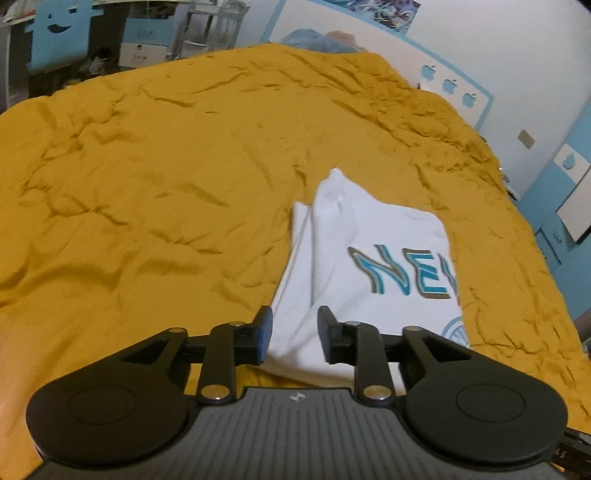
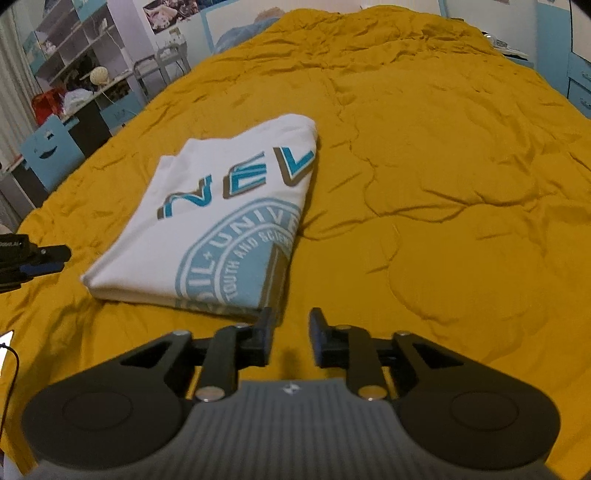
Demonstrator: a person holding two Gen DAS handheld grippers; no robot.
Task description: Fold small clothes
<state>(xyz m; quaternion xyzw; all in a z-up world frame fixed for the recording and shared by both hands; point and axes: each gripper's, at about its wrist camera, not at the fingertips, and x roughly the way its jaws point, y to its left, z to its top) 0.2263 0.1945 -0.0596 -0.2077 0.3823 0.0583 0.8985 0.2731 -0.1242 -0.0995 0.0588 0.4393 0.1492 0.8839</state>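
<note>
Claws first: my left claw (image 1: 294, 334) is released, jaws parted with a clear gap, nothing pinched. White cloth shows through the gap, but the pads do not press on it; the claw hangs above the near edge of the folded white T-shirt (image 1: 369, 266). My right claw (image 2: 291, 338) is released too, jaws apart over bare bedspread, just right of the shirt's near right corner, not touching it.

T-shirt (image 2: 207, 236) lies folded into a rough rectangle on the mustard-yellow bedspread (image 2: 443, 184), near side of the bed, left of centre in the right wrist view. Print faces up: teal block letters and part of a pale blue round seal. In the left wrist view a folded flap sticks out at the shirt's far end.

Left claw's tip (image 2: 44, 258) pokes in at the left edge of the right wrist view, near the shirt's left side, apart from it.

Bedspread heavily creased all over. Far left: shelving (image 2: 74, 55) and a blue chair back with a smiley cut-out (image 1: 59, 33). Far right: white and blue wall with apple stickers (image 1: 448, 85).
</note>
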